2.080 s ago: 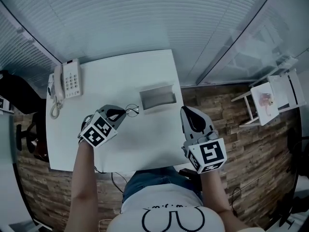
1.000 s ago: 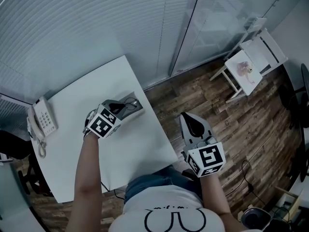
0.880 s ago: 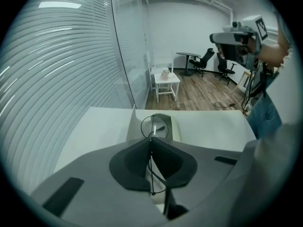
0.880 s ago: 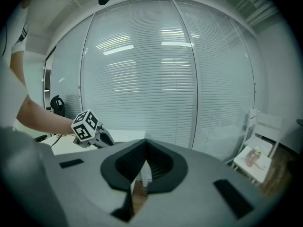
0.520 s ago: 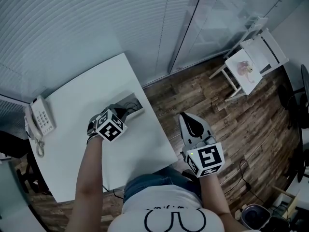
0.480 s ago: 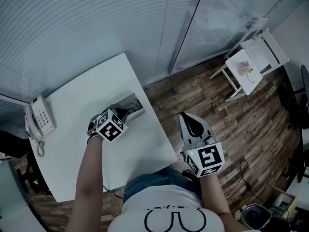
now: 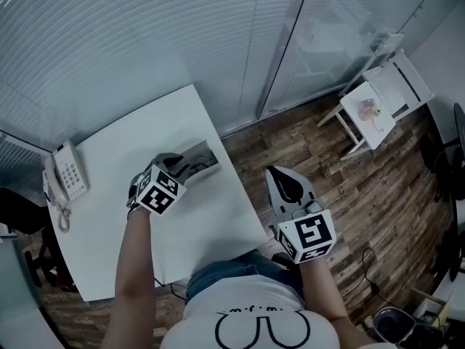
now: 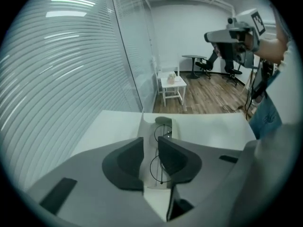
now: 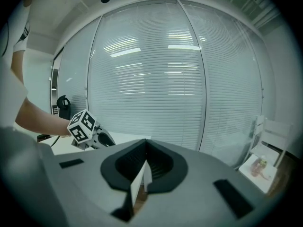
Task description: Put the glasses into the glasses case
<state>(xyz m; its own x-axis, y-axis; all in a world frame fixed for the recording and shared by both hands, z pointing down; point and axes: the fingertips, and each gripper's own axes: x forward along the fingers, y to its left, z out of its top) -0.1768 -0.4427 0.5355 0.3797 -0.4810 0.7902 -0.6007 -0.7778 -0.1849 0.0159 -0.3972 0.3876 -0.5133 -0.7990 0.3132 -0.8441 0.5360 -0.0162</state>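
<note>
L gripper (image 8: pixel 150 144) jaws just been spreading, now apart, pinching nothing; glasses (image 8: pixel 163 132) lie betw. them in case (image 8: pixel 147 129). R gripper (image 9: pixel 144 167) pressed together, empty. Lift L straight up, w/o snagging frame.

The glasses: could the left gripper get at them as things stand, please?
Likely yes: the left gripper, jaws just opened, straddles the glasses in the open glasses case; nothing covers them.
</note>
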